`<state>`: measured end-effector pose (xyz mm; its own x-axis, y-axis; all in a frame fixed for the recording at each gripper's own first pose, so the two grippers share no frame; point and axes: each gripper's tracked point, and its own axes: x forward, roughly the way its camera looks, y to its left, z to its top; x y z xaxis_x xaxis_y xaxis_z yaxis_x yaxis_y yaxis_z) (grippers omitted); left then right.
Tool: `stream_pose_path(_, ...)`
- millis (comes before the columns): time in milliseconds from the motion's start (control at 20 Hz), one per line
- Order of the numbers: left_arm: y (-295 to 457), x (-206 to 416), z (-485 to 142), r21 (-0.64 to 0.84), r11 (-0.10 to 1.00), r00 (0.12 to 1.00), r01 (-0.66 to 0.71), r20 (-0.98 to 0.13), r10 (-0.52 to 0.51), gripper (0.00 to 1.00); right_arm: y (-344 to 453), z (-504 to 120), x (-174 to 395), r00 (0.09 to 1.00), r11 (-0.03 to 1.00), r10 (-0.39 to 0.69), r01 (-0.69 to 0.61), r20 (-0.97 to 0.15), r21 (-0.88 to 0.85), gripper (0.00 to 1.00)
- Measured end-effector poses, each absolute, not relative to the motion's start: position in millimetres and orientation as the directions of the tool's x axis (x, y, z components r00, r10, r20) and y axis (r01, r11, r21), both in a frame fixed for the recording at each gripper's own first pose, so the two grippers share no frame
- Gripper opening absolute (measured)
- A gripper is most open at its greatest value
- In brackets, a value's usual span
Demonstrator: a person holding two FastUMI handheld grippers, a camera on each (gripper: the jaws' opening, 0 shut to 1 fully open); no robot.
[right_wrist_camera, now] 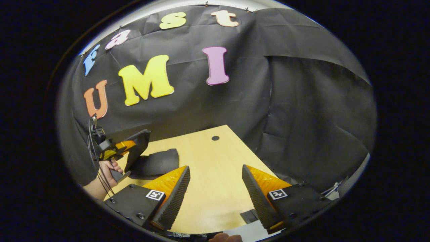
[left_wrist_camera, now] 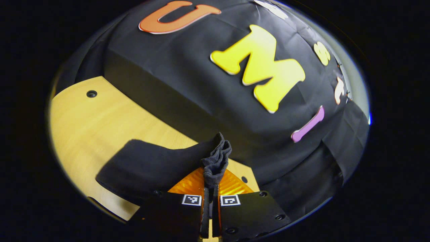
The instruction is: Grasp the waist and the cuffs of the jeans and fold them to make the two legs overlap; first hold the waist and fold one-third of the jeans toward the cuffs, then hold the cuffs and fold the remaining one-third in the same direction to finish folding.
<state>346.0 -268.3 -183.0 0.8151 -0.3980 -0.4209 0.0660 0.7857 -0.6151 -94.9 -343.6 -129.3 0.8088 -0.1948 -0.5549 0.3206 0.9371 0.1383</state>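
The jeans (left_wrist_camera: pixel 151 164) lie on the surface (left_wrist_camera: pixel 90 124), a bunch of them pinched in the left claw (left_wrist_camera: pixel 211 181). In the right gripper view, the right claw (right_wrist_camera: pixel 215 188) hangs spread above the surface, jeans to its left.

Each gripper has black finger mounts with round screws and a small square black-and-white marker at each finger's base. The right gripper (right_wrist_camera: pixel 216 188) has ribbed fingers (right_wrist_camera: pixel 174 198). At lower left, thin black cables hang by a hand (right_wrist_camera: pixel 109 168).
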Motion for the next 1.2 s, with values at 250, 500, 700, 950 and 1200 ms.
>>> stream_pose_path(250,-309,343,-256,-0.561,0.827,0.745,-0.014,-0.557,-0.366,0.07,-374,-150,-102,0.776,0.925,-0.215,0.356,-0.593,0.130,0.93)
stream_pose_path(500,-311,338,-294,-0.532,0.843,0.695,-0.084,-0.637,-0.333,0.13,-382,-160,-91,0.777,0.930,-0.195,0.341,-0.599,0.139,0.94)
stream_pose_path(700,-319,331,-287,-0.538,0.840,0.682,-0.066,-0.639,-0.356,0.37,-379,-162,-83,0.785,0.932,-0.167,0.323,-0.597,0.163,0.94)
stream_pose_path(950,-327,317,-258,-0.501,0.865,0.682,0.011,-0.629,-0.373,0.99,-368,-151,-69,0.819,0.941,-0.136,0.283,-0.558,0.186,0.93)
stream_pose_path(1200,-281,304,-166,-0.418,0.903,0.786,0.096,-0.525,-0.326,0.99,-322,-118,-23,0.883,0.967,-0.068,0.172,-0.464,0.187,0.99)
